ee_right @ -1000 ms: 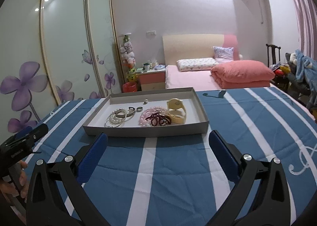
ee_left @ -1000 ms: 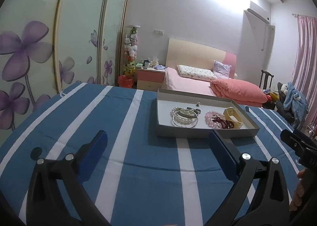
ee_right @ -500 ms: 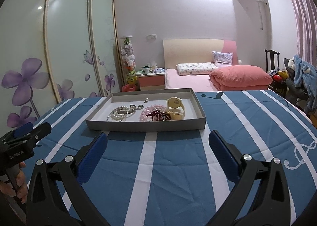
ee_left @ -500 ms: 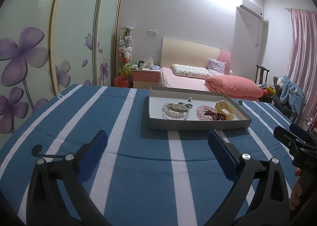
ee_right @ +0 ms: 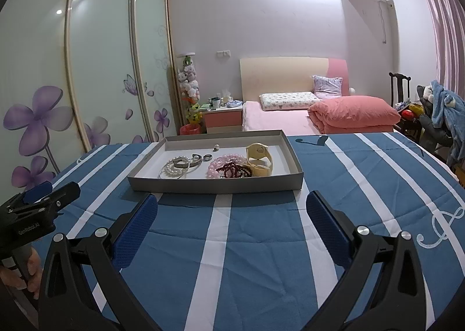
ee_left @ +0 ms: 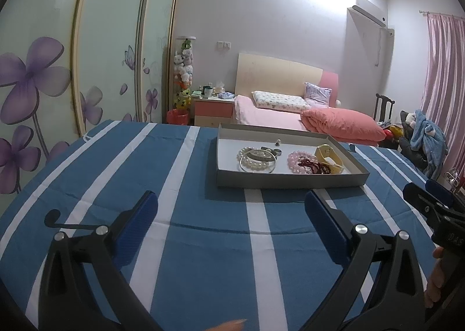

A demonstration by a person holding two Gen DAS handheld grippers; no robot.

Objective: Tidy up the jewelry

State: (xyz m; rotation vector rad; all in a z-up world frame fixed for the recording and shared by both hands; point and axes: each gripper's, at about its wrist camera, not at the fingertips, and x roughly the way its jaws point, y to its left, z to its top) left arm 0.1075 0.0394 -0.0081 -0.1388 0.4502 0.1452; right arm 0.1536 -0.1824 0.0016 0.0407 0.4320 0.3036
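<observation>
Grey tray (ee_right: 215,185) of jewelry sits on striped worktop (ee_right: 261,244), long side across, dead ahead of right tongs (ee_right: 231,215); left tongs (ee_left: 231,215) see it ahead-right. Both tongs spread wide, empty, neither clearly nearer.

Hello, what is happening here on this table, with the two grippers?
A person holds a gripper in each hand over a blue striped tablecloth. The left gripper and right gripper are both open and empty, short of a grey tray. In the tray lie a pearl bracelet, pink beads, dark red beads, a yellow watch and small rings. Nothing has been picked up yet.
</observation>
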